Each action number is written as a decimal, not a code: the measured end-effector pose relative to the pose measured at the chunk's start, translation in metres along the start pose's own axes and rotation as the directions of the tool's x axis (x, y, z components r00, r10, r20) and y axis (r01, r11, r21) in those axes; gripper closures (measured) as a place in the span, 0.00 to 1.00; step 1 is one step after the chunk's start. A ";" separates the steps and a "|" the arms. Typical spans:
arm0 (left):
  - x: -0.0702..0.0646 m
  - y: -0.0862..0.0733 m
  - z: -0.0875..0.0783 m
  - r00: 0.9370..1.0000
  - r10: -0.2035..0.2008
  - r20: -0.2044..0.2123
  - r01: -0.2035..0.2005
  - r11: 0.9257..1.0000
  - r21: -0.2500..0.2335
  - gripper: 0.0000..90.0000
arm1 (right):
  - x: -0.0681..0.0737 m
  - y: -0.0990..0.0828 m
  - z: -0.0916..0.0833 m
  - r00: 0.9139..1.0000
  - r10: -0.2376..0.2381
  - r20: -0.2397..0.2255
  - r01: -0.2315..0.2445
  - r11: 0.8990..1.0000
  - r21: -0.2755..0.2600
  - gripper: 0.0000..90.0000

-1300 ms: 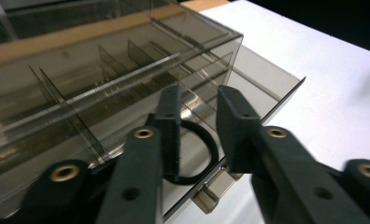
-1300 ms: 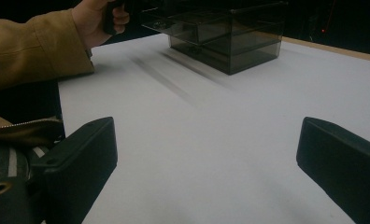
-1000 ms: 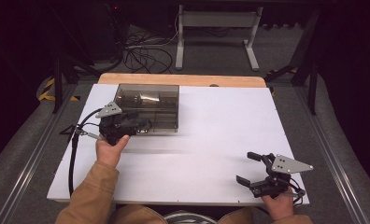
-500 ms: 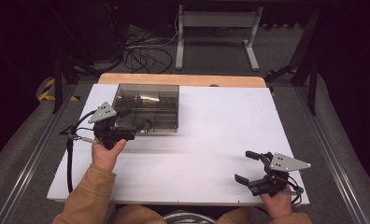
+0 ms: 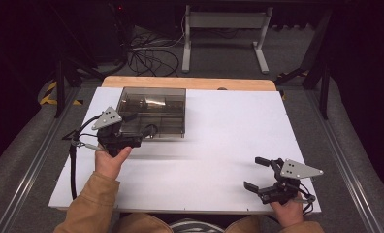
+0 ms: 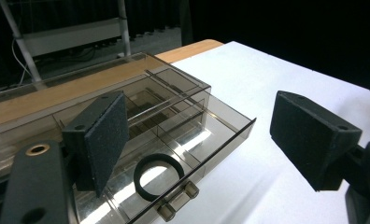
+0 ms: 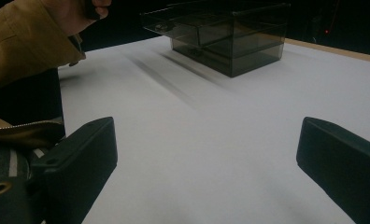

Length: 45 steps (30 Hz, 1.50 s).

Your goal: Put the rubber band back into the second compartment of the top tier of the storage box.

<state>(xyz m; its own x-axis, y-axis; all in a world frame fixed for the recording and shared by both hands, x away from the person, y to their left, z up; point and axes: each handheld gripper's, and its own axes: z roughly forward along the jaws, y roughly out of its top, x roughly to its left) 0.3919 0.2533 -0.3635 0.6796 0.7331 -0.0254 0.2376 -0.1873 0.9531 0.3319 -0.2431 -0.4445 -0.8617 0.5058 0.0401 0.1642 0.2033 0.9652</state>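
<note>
A smoky clear drawer box (image 5: 153,104) stands at the table's back left. Its low drawer (image 6: 220,140) is pulled out, and a black ring (image 6: 157,176) lies flat in the front compartment; the ring (image 5: 150,130) also shows from above. My left gripper (image 5: 136,130) hovers just in front of that drawer. Its jaws have just been opening and now stand wide, with nothing between the pads (image 6: 103,135). The ring lies below and beyond them. My right gripper (image 5: 254,173) rests open near the front right edge, with nothing between its jaws (image 7: 206,154), facing the distant box (image 7: 230,37).
The white tabletop (image 5: 229,136) has bare room between the two grippers. A wooden strip (image 5: 190,82) runs behind the box. Past the table are a metal stand (image 5: 224,29) and cables (image 5: 146,53) on the floor. A tan sleeve (image 7: 24,42) shows at the left.
My left gripper has drawn back a little to the left from the box's front, and its jaws have spread apart. The right gripper has stayed put.
</note>
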 end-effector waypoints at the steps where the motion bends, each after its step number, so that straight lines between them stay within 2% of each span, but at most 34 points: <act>1: 0.000 0.000 0.000 1.000 0.001 0.001 -0.001 1.000 0.001 0.22 | 0.000 0.000 0.000 1.000 0.000 0.000 0.000 1.000 0.001 0.06; 6: -0.002 0.002 -0.004 1.000 0.016 0.002 -0.016 1.000 0.007 0.20 | 0.000 0.000 0.001 1.000 -0.001 0.001 0.001 1.000 0.001 0.06; 9: -0.005 0.002 -0.011 0.999 0.043 -0.006 -0.043 0.999 0.005 0.21 | 0.000 0.000 0.001 1.000 0.002 0.000 -0.002 1.000 0.006 0.06; 11: -0.007 0.001 -0.016 0.999 0.042 0.003 -0.042 0.999 0.004 0.21 | 0.000 0.000 0.001 1.000 0.001 0.001 -0.001 1.000 0.004 0.06; 15: -0.011 -0.004 -0.024 0.999 0.053 0.006 -0.053 0.999 0.004 0.18 | 0.000 0.000 0.001 1.000 -0.001 0.002 0.001 1.000 0.001 0.06; 17: -0.014 -0.007 -0.027 0.997 0.075 0.005 -0.075 0.997 0.014 0.16 | 0.000 0.000 0.001 1.000 -0.001 0.001 0.001 1.000 0.002 0.06; 20: -0.018 -0.012 -0.032 0.996 0.086 0.013 -0.086 0.996 0.017 0.13 | 0.000 0.000 0.001 1.000 -0.002 0.001 0.002 1.000 0.002 0.06; 28: -0.020 -0.025 -0.045 0.998 0.051 0.046 -0.051 0.999 -0.009 0.10 | 0.001 0.000 0.000 1.000 0.000 0.002 0.000 1.000 0.002 0.06; 32: -0.021 -0.034 -0.050 0.998 0.055 0.036 -0.055 0.998 0.004 0.10 | 0.001 0.000 0.000 1.000 0.000 0.002 0.000 1.000 0.003 0.06; 36: -0.019 -0.044 -0.055 0.999 0.033 0.036 -0.034 0.999 0.005 0.11 | 0.001 0.000 0.000 1.000 0.000 0.003 0.000 1.000 0.003 0.06; 38: -0.018 -0.051 -0.057 0.999 0.016 0.041 -0.016 1.000 -0.003 0.11 | 0.001 0.000 0.000 1.000 0.000 0.003 0.000 1.000 0.002 0.06; 42: -0.017 -0.062 -0.060 1.000 0.024 0.016 -0.023 0.999 -0.034 0.12 | 0.001 0.000 0.001 1.000 -0.002 0.003 0.002 1.000 0.004 0.06; 45: -0.017 -0.069 -0.061 1.000 0.019 0.014 -0.019 1.000 -0.014 0.13 | 0.001 0.000 0.000 1.000 0.000 0.004 0.000 1.000 0.004 0.06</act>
<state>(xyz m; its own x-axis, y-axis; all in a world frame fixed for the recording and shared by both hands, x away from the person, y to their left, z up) 0.3220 0.2937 -0.4105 0.6936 0.7202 -0.0118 0.2156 -0.1919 0.9574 0.3311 -0.2425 -0.4446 -0.8596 0.5095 0.0388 0.1660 0.2068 0.9642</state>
